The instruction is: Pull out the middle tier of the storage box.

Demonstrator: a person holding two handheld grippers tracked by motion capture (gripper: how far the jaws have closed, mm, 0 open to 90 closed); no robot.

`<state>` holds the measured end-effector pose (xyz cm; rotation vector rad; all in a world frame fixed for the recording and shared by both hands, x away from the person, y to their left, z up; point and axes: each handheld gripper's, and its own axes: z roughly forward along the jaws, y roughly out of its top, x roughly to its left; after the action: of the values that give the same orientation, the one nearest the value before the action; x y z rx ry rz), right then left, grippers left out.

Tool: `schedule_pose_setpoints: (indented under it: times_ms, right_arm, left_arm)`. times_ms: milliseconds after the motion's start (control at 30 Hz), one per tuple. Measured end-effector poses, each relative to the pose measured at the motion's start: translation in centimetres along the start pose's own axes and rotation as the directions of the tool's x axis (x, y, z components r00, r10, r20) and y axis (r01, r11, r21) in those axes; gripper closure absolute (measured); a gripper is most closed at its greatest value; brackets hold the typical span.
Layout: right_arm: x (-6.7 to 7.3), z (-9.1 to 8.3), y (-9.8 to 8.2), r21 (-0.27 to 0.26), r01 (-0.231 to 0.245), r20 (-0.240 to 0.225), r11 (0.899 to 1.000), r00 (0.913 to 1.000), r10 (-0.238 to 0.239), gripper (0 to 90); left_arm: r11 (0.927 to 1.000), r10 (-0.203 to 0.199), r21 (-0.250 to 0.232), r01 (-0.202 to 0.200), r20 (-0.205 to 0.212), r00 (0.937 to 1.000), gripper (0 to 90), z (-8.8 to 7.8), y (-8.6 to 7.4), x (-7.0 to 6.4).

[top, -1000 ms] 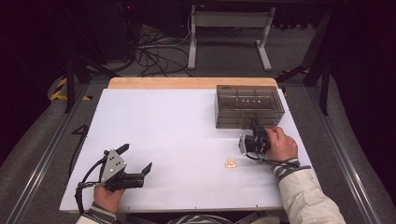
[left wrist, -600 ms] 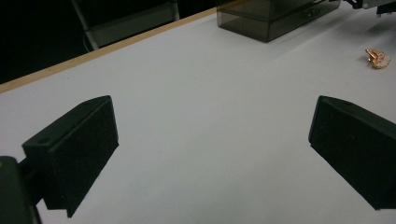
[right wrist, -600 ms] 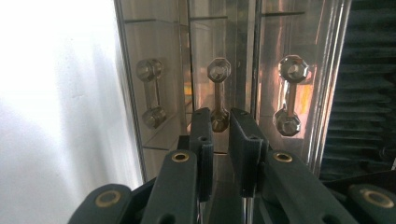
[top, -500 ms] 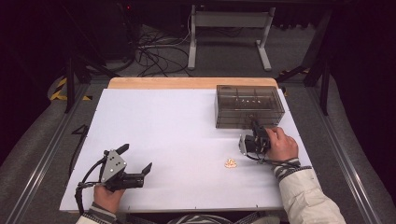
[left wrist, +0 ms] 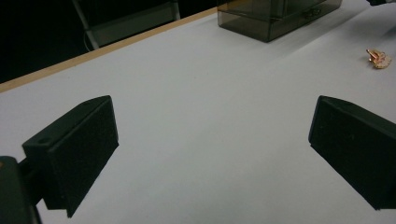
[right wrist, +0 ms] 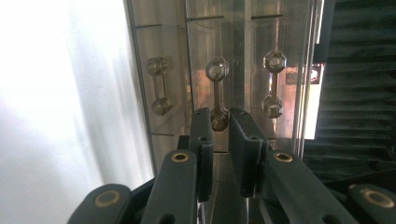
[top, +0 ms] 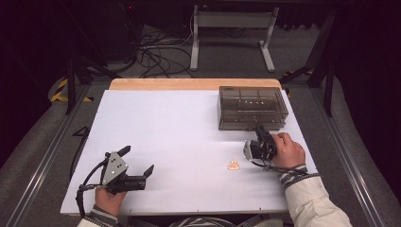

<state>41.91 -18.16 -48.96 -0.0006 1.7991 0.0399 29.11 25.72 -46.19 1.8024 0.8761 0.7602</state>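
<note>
A wide white table (top: 179,142) carries a smoky transparent plastic drawer box (top: 252,107) at its far right, and everything else sits on the person's side of that box. Just in front of the box's face, the right gripper (right wrist: 220,122) has its jaws closed on the middle one of three clear dumbbell-shaped drawer handles (right wrist: 217,93). Well away from the box, toward the near left, the left gripper (top: 137,161) rests with its jaws spread wide and empty. A small orange-gold trinket (top: 233,165) lies on the table a little nearer the person than the box, beside the right hand. The box looks light and unbraced: a pull on the handle may drag the whole box forward, or the slick handle may slip out.
</note>
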Motion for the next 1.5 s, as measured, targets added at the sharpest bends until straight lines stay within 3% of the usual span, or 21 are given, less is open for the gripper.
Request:
schedule_pose_setpoints:
  times_ms: [333, 600, 633, 667, 700, 800, 867, 967, 1000, 1033, 1333, 1433, 1500]
  right_arm:
    - [0.5, -0.7, -0.1, 0.013, -0.025, -0.036, 1.0, 0.999, 0.026, 78.8]
    - [0.1, -0.9, -0.3, -0.009, -0.031, -0.041, 0.999, 0.9987, 0.031, 75.6]
    - [0.0, -1.0, -0.3, -0.006, -0.065, -0.051, 0.998, 0.9966, 0.065, 75.5]
    - [0.0, -1.0, -0.3, -0.006, -0.065, -0.051, 0.998, 0.9966, 0.065, 75.5]
    - [-0.4, -1.3, -0.2, 0.009, -0.12, -0.077, 0.993, 0.9898, 0.121, 75.4]
    - [-1.1, -1.8, -0.2, 0.017, -0.183, -0.106, 0.983, 0.9772, 0.184, 72.6]
    - [-1.3, -1.9, -0.1, 0.022, -0.2, -0.115, 0.98, 0.9727, 0.201, 71.8]
    - [-2.4, -2.6, -0.3, 0.011, -0.273, -0.178, 0.962, 0.9461, 0.271, 70.5]
    - [-2.4, -2.6, -0.3, 0.011, -0.273, -0.178, 0.962, 0.9461, 0.271, 70.5]
    - [-2.9, -2.8, -0.3, 0.017, -0.306, -0.207, 0.952, 0.9303, 0.303, 68.7]
    - [-4.1, -3.6, -0.4, -0.01, -0.341, -0.218, 0.94, 0.9183, 0.33, 64.9]
    - [-4.5, -3.7, -0.4, -0.02, -0.362, -0.231, 0.932, 0.9086, 0.348, 63.3]
    - [-4.8, -3.8, -0.5, -0.022, -0.383, -0.258, 0.924, 0.8948, 0.365, 61.9]
  left_arm:
    - [1.0, 0.0, 0.001, 0.0, -0.001, 1.0, 2.3, 0.0, 0.0, 0.0]
    - [1.0, -0.002, -0.001, 0.002, -0.001, 1.0, 2.3, 0.0, 0.0, 0.0]
    - [1.0, -0.001, -0.001, 0.001, -0.001, 1.0, 2.3, 0.0, 0.0, 0.0]
    - [1.0, -0.001, -0.001, 0.001, -0.001, 1.0, 2.3, 0.0, 0.0, 0.0]
    - [1.0, 0.0, 0.0, 0.0, 0.0, 1.0, 2.3, 0.0, 0.0, 0.0]
    - [1.0, 0.0, 0.001, 0.0, -0.001, 1.0, 2.2, 0.0, 0.0, 0.0]
    - [1.0, 0.001, 0.001, -0.001, 0.0, 1.0, 2.3, 0.0, 0.0, 0.0]
    - [1.0, 0.005, 0.001, -0.005, -0.003, 1.0, 2.3, 0.0, 0.0, 0.0]
    - [1.0, 0.005, 0.001, -0.005, -0.003, 1.0, 2.3, 0.0, 0.0, 0.0]
    - [1.0, 0.005, 0.001, -0.005, -0.003, 1.0, 2.3, 0.0, 0.0, 0.0]
    - [1.0, 0.007, 0.001, -0.007, -0.001, 1.0, 2.3, 0.0, 0.0, 0.0]
    - [1.0, 0.005, 0.0, -0.005, -0.001, 1.0, 2.3, 0.0, 0.0, 0.0]
    - [1.0, 0.006, 0.0, -0.006, -0.001, 1.0, 2.3, 0.0, 0.0, 0.0]
